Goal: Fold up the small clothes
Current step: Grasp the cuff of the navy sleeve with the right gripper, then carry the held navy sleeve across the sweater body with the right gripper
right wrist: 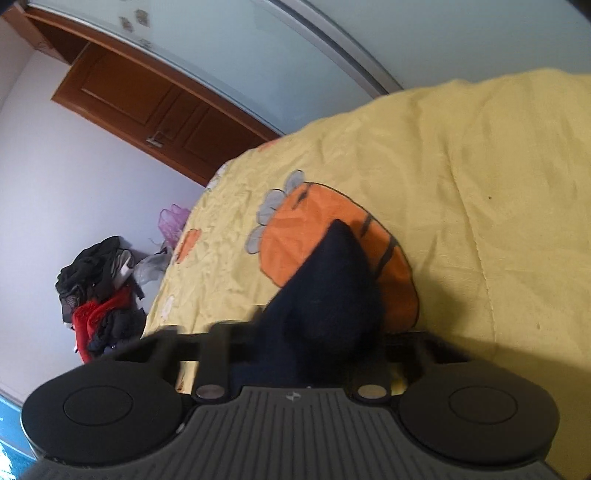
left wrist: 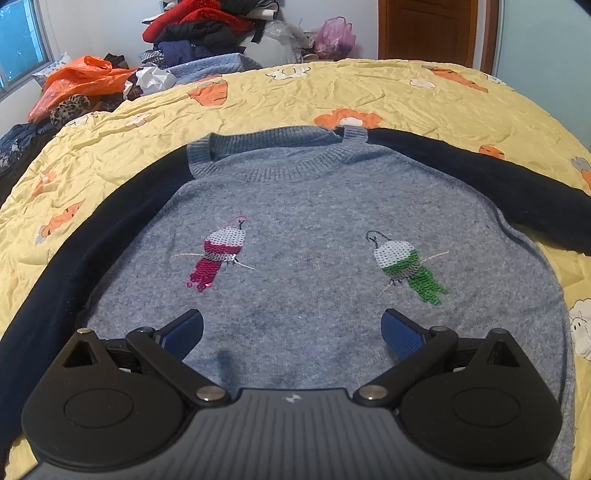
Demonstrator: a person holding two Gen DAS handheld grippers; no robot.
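a bed [left wrist: 388, 99] under a crumpled yellow quilt printed with orange carrots fills the room. at eleven o'clock, heaped clothes [left wrist: 199, 33] and an orange plastic bag [left wrist: 81, 79] lie against a pale wall. a window [left wrist: 20, 44] sits at ten o'clock, a brown wooden door [left wrist: 426, 29] at one o'clock.

Black tongs [left wrist: 291, 332], blue ribbed pads [left wrist: 402, 334]

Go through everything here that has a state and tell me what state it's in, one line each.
Sweater: spread flat, front up, unfolded.
Left sleeve: lying out along the quilt.
Right sleeve: its end clamped in the right gripper.
Left gripper: open over the hem, holding nothing.
Right gripper: shut on the right sleeve.
Quilt: spread out, wrinkled.
Door: closed.
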